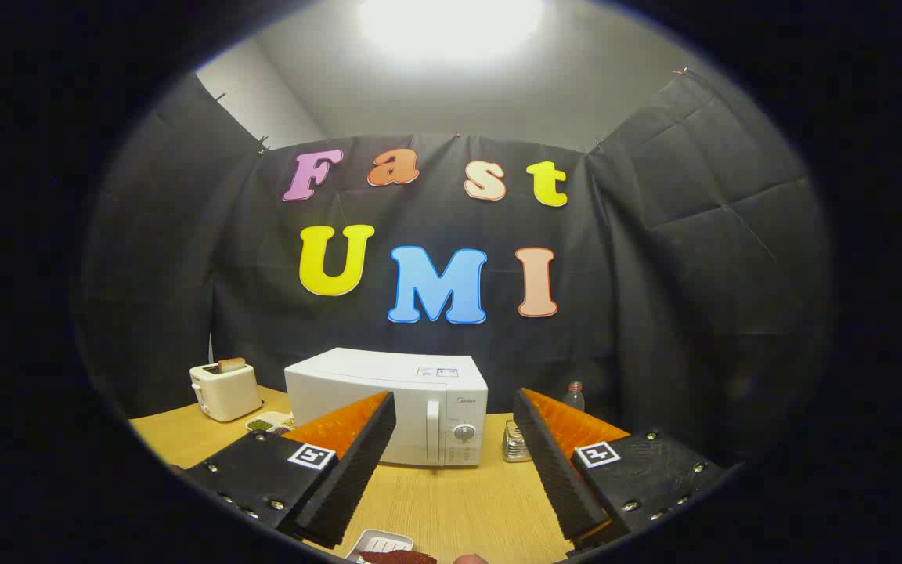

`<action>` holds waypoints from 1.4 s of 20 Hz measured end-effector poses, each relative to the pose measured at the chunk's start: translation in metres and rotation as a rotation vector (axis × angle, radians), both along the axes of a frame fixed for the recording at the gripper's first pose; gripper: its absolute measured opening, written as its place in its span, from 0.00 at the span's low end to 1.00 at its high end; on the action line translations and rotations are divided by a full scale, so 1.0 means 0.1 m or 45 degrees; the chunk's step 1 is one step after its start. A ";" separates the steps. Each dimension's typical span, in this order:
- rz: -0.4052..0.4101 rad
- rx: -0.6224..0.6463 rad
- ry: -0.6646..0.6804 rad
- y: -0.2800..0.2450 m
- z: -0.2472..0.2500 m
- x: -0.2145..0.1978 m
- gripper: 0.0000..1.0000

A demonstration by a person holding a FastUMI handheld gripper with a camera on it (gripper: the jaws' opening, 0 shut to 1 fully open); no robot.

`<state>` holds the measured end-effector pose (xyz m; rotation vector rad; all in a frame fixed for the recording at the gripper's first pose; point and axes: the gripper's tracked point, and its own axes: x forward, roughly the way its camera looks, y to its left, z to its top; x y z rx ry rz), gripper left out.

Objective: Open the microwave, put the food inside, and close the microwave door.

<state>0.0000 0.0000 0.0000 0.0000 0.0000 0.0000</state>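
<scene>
The gripper (455, 462) hangs above the light wooden table (451, 501) with its two fingers spread wide apart and nothing held between them; bare tabletop shows in the gap. Beyond the fingers, toward the far side of the table, stands the white box-shaped microwave (388, 403), its door shut, with a vertical white handle (432, 431) and a round dial (463, 432) on the control panel at its right end. The left finger overlaps the microwave's lower front in the view, though it is well short of touching it. At the near edge, just below the gap between the fingers, lies a small white rectangular tray (379, 543), and beside it to the right is a dark reddish piece of food (398, 557), only partly visible. Far left on the table sits a cream-coloured toaster (225, 392) with a slice of bread sticking up from it. Right of the microwave stand a small metallic ribbed container (515, 442) and, farther back, a clear plastic bottle with a red cap (574, 395).
</scene>
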 end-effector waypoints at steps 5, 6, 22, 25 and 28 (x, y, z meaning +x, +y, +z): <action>0.038 0.051 0.030 0.03 -0.13 0.53 0.96; 0.046 0.054 0.034 0.02 -0.17 0.65 0.96; 0.153 0.069 0.337 0.29 -1.50 2.29 0.96; 0.161 0.044 0.364 0.37 -1.66 2.38 0.95; 0.159 0.030 0.383 0.40 -1.77 2.47 0.81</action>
